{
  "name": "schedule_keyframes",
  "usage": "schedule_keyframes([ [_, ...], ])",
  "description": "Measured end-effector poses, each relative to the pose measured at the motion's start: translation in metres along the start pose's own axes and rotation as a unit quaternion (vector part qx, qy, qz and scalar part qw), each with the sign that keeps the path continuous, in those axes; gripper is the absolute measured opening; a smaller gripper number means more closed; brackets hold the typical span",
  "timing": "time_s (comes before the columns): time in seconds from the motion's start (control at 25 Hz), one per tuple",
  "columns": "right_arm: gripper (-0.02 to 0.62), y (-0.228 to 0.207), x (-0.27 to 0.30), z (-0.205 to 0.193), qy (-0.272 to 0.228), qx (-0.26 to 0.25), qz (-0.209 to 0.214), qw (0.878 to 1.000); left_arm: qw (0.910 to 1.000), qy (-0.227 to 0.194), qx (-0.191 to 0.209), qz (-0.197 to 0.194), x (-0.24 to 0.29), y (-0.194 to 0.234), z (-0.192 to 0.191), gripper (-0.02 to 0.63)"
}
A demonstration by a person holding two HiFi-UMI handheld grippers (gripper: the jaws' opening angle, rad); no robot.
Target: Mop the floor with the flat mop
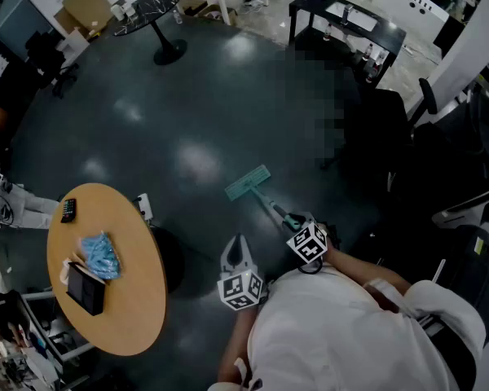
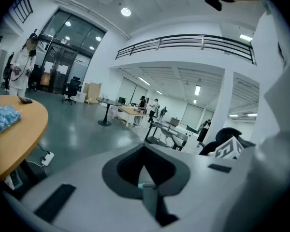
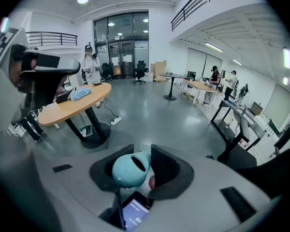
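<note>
The flat mop's teal head (image 1: 248, 183) lies flat on the dark grey floor ahead of me. Its thin handle (image 1: 270, 206) slants back to my right gripper (image 1: 297, 221). In the right gripper view the handle's teal end cap (image 3: 129, 169) sits squeezed between the jaws of the right gripper (image 3: 135, 167), which is shut on it. My left gripper (image 1: 236, 249) hovers to the left of the handle, apart from it, with its jaws pointing forward. Its tips meet in the left gripper view (image 2: 144, 151) with nothing held.
A round wooden table (image 1: 138, 300) stands close on my left, carrying a blue bag (image 1: 100, 255) and a black box (image 1: 85, 289). A white power strip (image 1: 144, 208) lies on the floor beside it. Office chairs (image 1: 440, 137) crowd the right; a black desk (image 1: 342, 23) stands ahead.
</note>
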State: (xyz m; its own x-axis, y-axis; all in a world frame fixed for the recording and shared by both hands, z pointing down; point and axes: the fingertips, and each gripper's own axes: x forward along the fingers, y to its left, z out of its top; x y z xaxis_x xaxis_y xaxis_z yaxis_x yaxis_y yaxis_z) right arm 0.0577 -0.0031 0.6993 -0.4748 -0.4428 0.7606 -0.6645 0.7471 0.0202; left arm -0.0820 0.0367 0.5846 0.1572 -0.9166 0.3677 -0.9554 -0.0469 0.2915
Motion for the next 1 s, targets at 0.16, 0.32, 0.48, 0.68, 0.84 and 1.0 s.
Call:
schedule_keyframes([
  [0.16,0.117,0.001,-0.001,-0.001,-0.001,-0.001,0.0,1.0,1.0,-0.001,-0.002,0.002,-0.003,0.0,-0.001,0.005],
  [0.32,0.117,0.004,0.001,0.0,-0.001,-0.003,0.0,1.0,1.0,-0.001,0.0,0.001,-0.002,0.003,-0.001,0.005],
  [0.48,0.117,0.004,0.001,0.002,-0.004,-0.003,0.002,1.0,1.0,-0.002,0.0,0.002,-0.002,0.003,0.0,0.005],
  [0.68,0.117,0.004,0.002,0.007,-0.011,-0.005,0.003,1.0,1.0,-0.003,0.003,0.002,0.001,0.006,0.002,0.005],
  [0.84,0.117,0.004,0.006,0.012,-0.018,-0.01,0.003,1.0,1.0,-0.002,0.001,0.004,0.004,0.01,0.001,0.005],
  [1.0,0.117,0.001,0.027,0.018,-0.01,-0.014,0.005,1.0,0.9999,-0.001,-0.005,0.012,0.007,0.018,0.003,0.005],
])
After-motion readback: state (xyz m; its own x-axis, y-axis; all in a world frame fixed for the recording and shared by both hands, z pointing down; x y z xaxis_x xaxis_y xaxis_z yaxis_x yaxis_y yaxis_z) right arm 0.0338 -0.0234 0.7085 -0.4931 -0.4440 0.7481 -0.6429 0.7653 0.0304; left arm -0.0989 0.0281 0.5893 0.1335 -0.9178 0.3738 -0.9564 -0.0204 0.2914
